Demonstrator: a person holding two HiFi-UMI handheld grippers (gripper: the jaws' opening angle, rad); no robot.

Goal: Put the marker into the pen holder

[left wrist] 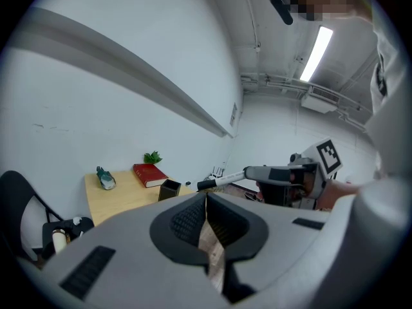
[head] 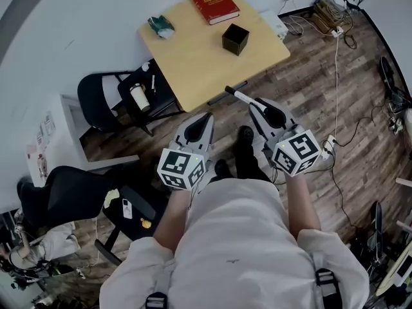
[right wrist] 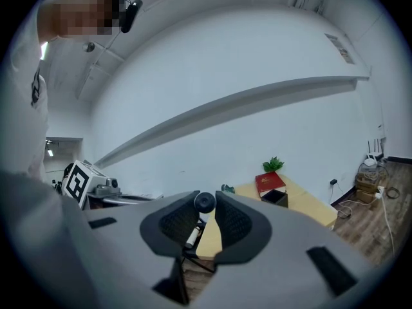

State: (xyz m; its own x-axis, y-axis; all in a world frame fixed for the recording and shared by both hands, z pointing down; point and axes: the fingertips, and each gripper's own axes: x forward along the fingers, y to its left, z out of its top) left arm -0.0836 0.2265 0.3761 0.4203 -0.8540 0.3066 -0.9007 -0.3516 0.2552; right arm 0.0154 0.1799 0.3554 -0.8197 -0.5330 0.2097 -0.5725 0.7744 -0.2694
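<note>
A white marker with a black cap (head: 238, 95) sticks out of my right gripper (head: 260, 107), which is shut on it, held in the air just short of the near edge of the wooden table (head: 193, 63). In the right gripper view the marker's round end (right wrist: 205, 202) sits between the jaws. The black square pen holder (head: 235, 38) stands on the table's far right part, beyond the marker tip. My left gripper (head: 205, 118) hangs beside the right one, jaws together on nothing. The left gripper view shows the marker (left wrist: 222, 180) pointing toward the pen holder (left wrist: 170, 189).
A red book (head: 214, 4) lies at the table's back edge and a small green object (head: 161, 26) at its left corner. A black chair (head: 129, 98) with a cup stands left of the table. Cables and a power strip (head: 335, 18) lie on the wooden floor at right.
</note>
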